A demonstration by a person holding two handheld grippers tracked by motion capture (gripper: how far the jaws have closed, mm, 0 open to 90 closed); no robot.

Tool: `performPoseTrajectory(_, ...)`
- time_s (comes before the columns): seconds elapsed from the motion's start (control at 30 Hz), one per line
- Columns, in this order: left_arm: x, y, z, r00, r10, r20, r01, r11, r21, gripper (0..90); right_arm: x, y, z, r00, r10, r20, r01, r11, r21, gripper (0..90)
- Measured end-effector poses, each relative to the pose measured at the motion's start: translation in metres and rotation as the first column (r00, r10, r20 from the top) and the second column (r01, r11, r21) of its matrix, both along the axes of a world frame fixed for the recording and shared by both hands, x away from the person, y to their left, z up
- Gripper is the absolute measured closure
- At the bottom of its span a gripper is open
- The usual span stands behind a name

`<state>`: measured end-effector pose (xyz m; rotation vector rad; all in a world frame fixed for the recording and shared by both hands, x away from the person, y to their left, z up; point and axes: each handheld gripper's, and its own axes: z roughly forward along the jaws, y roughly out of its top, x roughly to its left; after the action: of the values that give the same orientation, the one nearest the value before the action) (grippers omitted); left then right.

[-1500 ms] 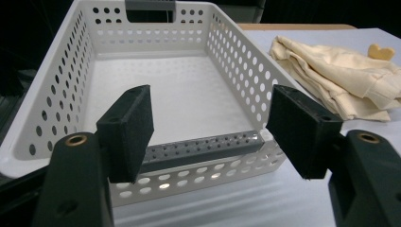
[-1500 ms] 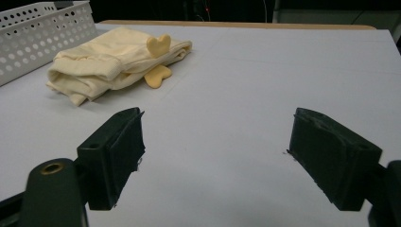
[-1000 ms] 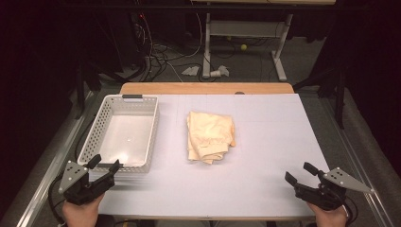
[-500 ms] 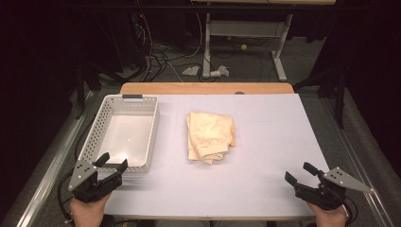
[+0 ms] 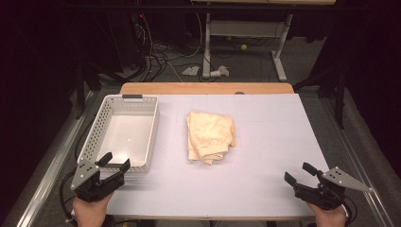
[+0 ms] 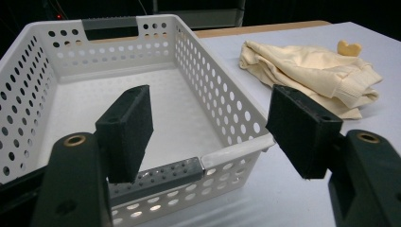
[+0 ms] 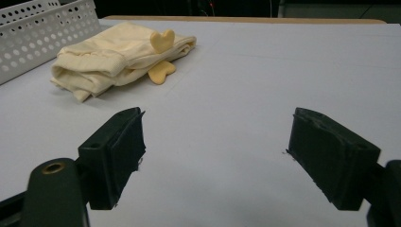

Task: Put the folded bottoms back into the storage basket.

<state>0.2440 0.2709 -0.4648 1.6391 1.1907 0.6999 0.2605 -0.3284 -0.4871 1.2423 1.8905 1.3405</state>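
Observation:
A folded cream garment (image 5: 209,136) lies in the middle of the white table (image 5: 265,142); the same garment (image 6: 312,75) (image 7: 118,59) shows in both gripper views. An empty white perforated basket (image 5: 124,135) (image 6: 113,109) stands at the left. My left gripper (image 5: 113,163) (image 6: 213,125) hovers open at the basket's near right corner, jaws wide with nothing between them. At the table's front right, my right gripper (image 5: 299,174) (image 7: 215,156) is open over bare table, pointing toward the garment.
A strip of wooden tabletop (image 5: 203,88) shows at the far edge. Beyond it, on the dark floor, are cables (image 5: 161,56), a desk frame (image 5: 246,42) and a small ball (image 5: 244,47). A metal rail (image 5: 52,170) runs along the table's left side.
My left gripper has shifted to the right, closer to the basket's near right corner. The right gripper has stayed where it was.

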Motion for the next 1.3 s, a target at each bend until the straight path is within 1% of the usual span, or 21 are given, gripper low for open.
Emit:
performPoseTrajectory(0.2,0.001,-0.003,0.0,1.0,-0.008,0.002,0.008,1.0,0.0,30.7,0.0,0.0,0.0,1.0,0.008,-0.004,-0.008,1.0,0.002,19.7)
performPoseTrajectory(0.33,0.002,-0.007,0.0,0.9997,-0.023,0.006,0.023,0.9996,0.017,30.7,0.0,0.0,0.0,0.9999,0.011,0.004,-0.011,1.0,0.006,19.7)
performPoseTrajectory(0.9,0.007,-0.018,0.0,0.9984,-0.056,-0.003,0.056,0.9983,0.016,30.7,0.0,0.0,0.0,0.9999,0.013,0.0,-0.013,1.0,0.005,19.8)
performPoseTrajectory(1.3,0.008,-0.021,0.0,0.9976,-0.069,-0.001,0.069,0.9974,0.019,30.7,0.0,0.0,0.0,0.9999,0.012,-0.002,-0.012,1.0,0.004,19.8)
